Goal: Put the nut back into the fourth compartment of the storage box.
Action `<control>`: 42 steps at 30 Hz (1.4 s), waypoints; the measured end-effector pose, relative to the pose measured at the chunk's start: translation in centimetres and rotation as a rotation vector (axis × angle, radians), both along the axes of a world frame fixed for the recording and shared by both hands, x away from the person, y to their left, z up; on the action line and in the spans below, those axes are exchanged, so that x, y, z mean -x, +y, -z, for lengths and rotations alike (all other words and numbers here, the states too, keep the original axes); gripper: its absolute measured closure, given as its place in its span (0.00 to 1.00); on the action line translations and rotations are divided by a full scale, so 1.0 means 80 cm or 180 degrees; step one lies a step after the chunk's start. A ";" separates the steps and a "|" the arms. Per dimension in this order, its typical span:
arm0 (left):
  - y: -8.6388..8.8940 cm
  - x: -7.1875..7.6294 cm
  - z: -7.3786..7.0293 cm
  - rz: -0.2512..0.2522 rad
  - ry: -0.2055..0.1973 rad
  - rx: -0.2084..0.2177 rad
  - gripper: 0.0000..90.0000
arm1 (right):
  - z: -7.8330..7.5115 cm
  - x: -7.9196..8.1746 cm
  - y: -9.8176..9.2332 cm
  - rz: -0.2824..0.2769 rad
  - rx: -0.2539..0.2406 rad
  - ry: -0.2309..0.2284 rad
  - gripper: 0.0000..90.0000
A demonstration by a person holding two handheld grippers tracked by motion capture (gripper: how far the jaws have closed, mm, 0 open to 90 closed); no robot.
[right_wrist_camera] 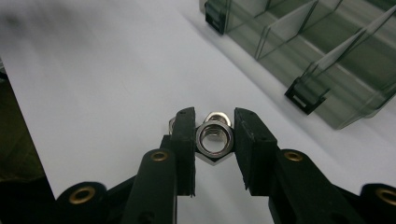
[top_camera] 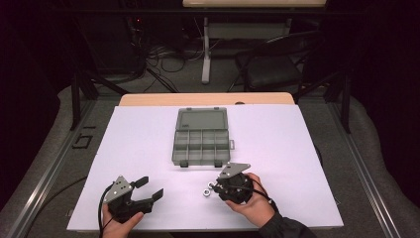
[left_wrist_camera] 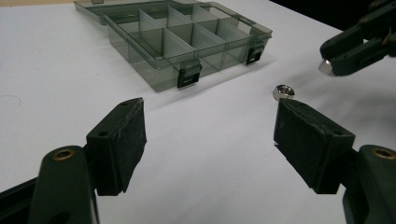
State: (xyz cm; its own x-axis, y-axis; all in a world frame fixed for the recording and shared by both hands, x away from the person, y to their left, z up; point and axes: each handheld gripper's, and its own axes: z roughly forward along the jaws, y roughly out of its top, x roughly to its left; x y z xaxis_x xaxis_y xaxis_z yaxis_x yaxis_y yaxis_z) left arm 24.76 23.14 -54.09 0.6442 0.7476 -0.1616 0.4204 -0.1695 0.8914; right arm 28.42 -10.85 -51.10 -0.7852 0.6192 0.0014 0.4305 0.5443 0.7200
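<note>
Nut (right_wrist_camera: 214,138) sits pinched in right tongs (right_wrist_camera: 214,140), another hidden behind; left tongs (left_wrist_camera: 210,135) spread.

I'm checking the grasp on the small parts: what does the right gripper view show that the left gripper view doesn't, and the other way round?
The right gripper view alone shows a hex nut held between the right gripper's jaws, with more nuts just behind it. The left gripper view alone shows the left gripper wide open over bare white table, the right gripper's tips from outside, and one nut lying alone. Both show the open grey compartment box and its black latches.
</note>
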 end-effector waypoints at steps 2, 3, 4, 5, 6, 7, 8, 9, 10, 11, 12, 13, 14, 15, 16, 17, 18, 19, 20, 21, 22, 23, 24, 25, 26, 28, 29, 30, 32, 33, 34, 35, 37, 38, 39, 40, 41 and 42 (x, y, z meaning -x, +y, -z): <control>0.000 0.000 0.000 0.0002 0.0003 -0.0003 0.28 | -0.013 -0.003 0.000 0.0012 -0.0020 0.0005 0.78; 0.000 0.000 0.000 0.0006 0.0001 -0.0006 0.28 | -0.017 -0.004 0.000 0.0022 -0.0023 0.0008 0.78; -0.001 0.000 0.000 0.0013 0.0002 -0.0001 0.28 | -0.022 -0.006 -0.001 0.0042 -0.0012 0.0003 0.78; -0.001 0.000 0.000 0.0003 0.0004 -0.0008 0.28 | -0.028 -0.008 -0.001 0.0056 -0.0007 0.0007 0.78; -0.001 0.000 0.000 0.0003 0.0005 -0.0008 0.28 | -0.032 -0.010 -0.001 0.0073 -0.0015 0.0015 0.78; -0.001 0.000 0.000 -0.0001 0.0007 -0.0008 0.28 | -0.037 -0.013 -0.002 0.0082 -0.0041 0.0043 0.78; -0.001 0.000 0.001 0.0003 0.0010 -0.0001 0.28 | -0.042 -0.016 -0.003 0.0111 -0.0052 0.0063 0.78; -0.001 0.000 0.001 -0.0006 0.0012 -0.0003 0.28 | -0.044 -0.018 -0.003 0.0128 -0.0061 0.0076 0.78; 0.000 0.000 0.001 -0.0005 0.0017 0.0012 0.28 | -0.048 -0.021 -0.004 0.0149 -0.0069 0.0089 0.78; 0.000 0.000 0.001 -0.0013 0.0019 0.0009 0.28 | -0.051 -0.024 -0.004 0.0177 -0.0080 0.0093 0.78; 0.000 0.000 0.001 -0.0017 0.0020 0.0014 0.28 | -0.054 -0.027 -0.005 0.0197 -0.0085 0.0123 0.78; 0.000 0.000 0.001 -0.0017 0.0021 0.0012 0.28 | -0.057 -0.032 -0.005 0.0213 -0.0106 0.0126 0.78; 0.000 0.000 0.001 -0.0020 0.0022 0.0014 0.28 | -0.059 -0.034 -0.005 0.0233 -0.0107 0.0130 0.78; 0.000 0.000 0.001 -0.0021 0.0023 0.0010 0.28 | -0.061 -0.037 -0.005 0.0258 -0.0129 0.0122 0.78; 0.000 0.000 0.001 -0.0024 0.0028 0.0006 0.28 | -0.066 -0.041 -0.007 0.0246 -0.0081 0.0179 0.78; 0.000 -0.001 0.001 -0.0023 0.0027 0.0009 0.28 | -0.067 -0.044 -0.006 0.0289 -0.0114 0.0141 0.78; 0.000 -0.001 0.001 -0.0021 0.0028 0.0008 0.28 | -0.069 -0.048 -0.006 0.0312 -0.0123 0.0138 0.78; -0.001 -0.001 0.001 -0.0021 0.0026 0.0004 0.29 | -0.070 -0.053 -0.006 0.0343 -0.0141 0.0116 0.78; -0.001 -0.001 0.001 -0.0019 0.0026 0.0004 0.29 | -0.074 -0.058 -0.007 0.0364 -0.0087 0.0166 0.78; -0.001 -0.001 0.001 -0.0011 0.0025 0.0007 0.29 | -0.074 -0.062 -0.006 0.0382 -0.0135 0.0143 0.78; -0.001 -0.001 0.001 -0.0013 0.0024 0.0006 0.29 | -0.075 -0.067 -0.006 0.0403 -0.0149 0.0136 0.78; -0.001 -0.001 0.001 -0.0021 0.0029 0.0008 0.29 | -0.080 -0.071 -0.008 0.0396 0.0006 0.0234 0.78; -0.001 -0.001 0.001 -0.0021 0.0028 0.0010 0.29 | -0.079 -0.077 -0.006 0.0442 -0.0079 0.0154 0.78; -0.001 -0.001 0.002 -0.0021 0.0029 0.0008 0.29 | -0.079 -0.082 -0.006 0.0469 -0.0077 0.0134 0.78; -0.001 -0.002 0.002 -0.0021 0.0030 0.0009 0.29 | -0.081 -0.085 -0.005 0.0483 -0.0040 0.0154 0.78; -0.001 -0.002 0.002 -0.0023 0.0036 0.0018 0.29 | -0.083 -0.095 -0.005 0.0509 -0.0021 0.0107 0.78; 0.000 -0.002 0.002 -0.0019 0.0037 0.0017 0.29 | -0.083 -0.101 -0.005 0.0544 -0.0026 0.0096 0.78; 0.000 -0.002 0.002 -0.0016 0.0037 0.0017 0.29 | -0.084 -0.105 -0.005 0.0561 -0.0021 0.0100 0.78; 0.000 -0.002 0.002 -0.0014 0.0037 0.0020 0.29 | -0.085 -0.115 -0.004 0.0605 0.0003 0.0099 0.78; 0.000 -0.002 0.002 -0.0015 0.0037 0.0020 0.29 | -0.085 -0.121 -0.004 0.0624 0.0014 0.0097 0.78; 0.000 -0.002 0.002 -0.0013 0.0038 0.0020 0.29 | -0.085 -0.125 -0.003 0.0636 -0.0017 0.0082 0.78; 0.000 -0.002 0.002 -0.0013 0.0038 0.0017 0.29 | -0.085 -0.129 -0.003 0.0672 -0.0001 0.0099 0.78; 0.000 -0.002 0.002 -0.0018 0.0035 0.0020 0.29 | -0.083 -0.137 -0.003 0.0711 -0.0011 0.0102 0.78; 0.000 -0.002 0.002 -0.0018 0.0040 0.0016 0.29 | -0.082 -0.141 -0.003 0.0730 0.0047 0.0120 0.78; 0.000 -0.002 0.002 -0.0022 0.0041 0.0018 0.29 | -0.081 -0.145 -0.002 0.0728 0.0070 0.0093 0.78; 0.000 -0.002 0.002 -0.0017 0.0040 0.0023 0.29 | -0.079 -0.150 -0.002 0.0752 0.0101 0.0042 0.78; 0.000 -0.003 0.002 -0.0016 0.0042 0.0025 0.29 | -0.078 -0.153 -0.002 0.0776 0.0101 0.0043 0.78; 0.000 -0.003 0.002 -0.0016 0.0047 0.0019 0.29 | -0.077 -0.158 -0.002 0.0813 0.0072 0.0065 0.78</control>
